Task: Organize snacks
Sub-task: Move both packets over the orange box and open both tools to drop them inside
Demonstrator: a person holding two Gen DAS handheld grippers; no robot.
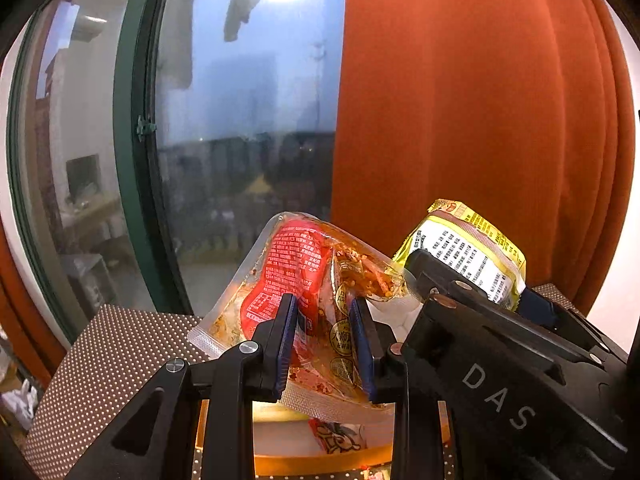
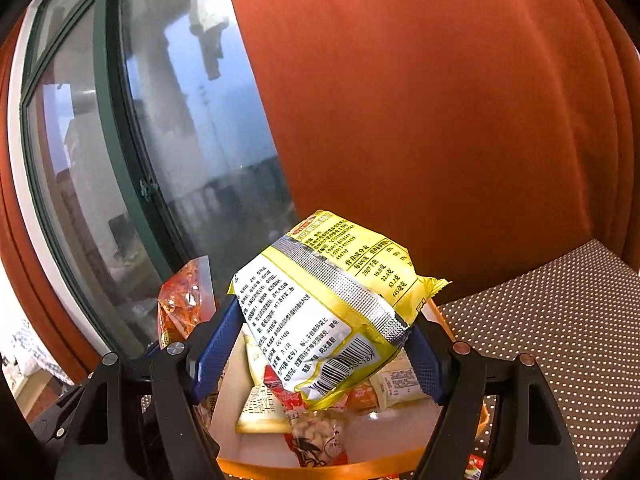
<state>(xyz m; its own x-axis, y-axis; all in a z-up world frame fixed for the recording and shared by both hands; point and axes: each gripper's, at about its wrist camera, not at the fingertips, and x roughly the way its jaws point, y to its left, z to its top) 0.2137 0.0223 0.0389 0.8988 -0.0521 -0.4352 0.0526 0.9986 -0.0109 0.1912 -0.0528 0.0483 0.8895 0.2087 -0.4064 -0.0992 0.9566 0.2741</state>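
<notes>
My left gripper is shut on a clear and red spicy snack pouch and holds it up above an orange-rimmed tray. My right gripper is shut on a yellow snack packet with a barcode, held above the same tray. In the left wrist view the right gripper's black body and the yellow packet are just to the right. In the right wrist view the red pouch shows at the left. Several small snack packs lie in the tray.
A brown cloth with white dots covers the table. An orange curtain hangs behind, beside a green-framed window. Loose snacks lie at the tray's near edge.
</notes>
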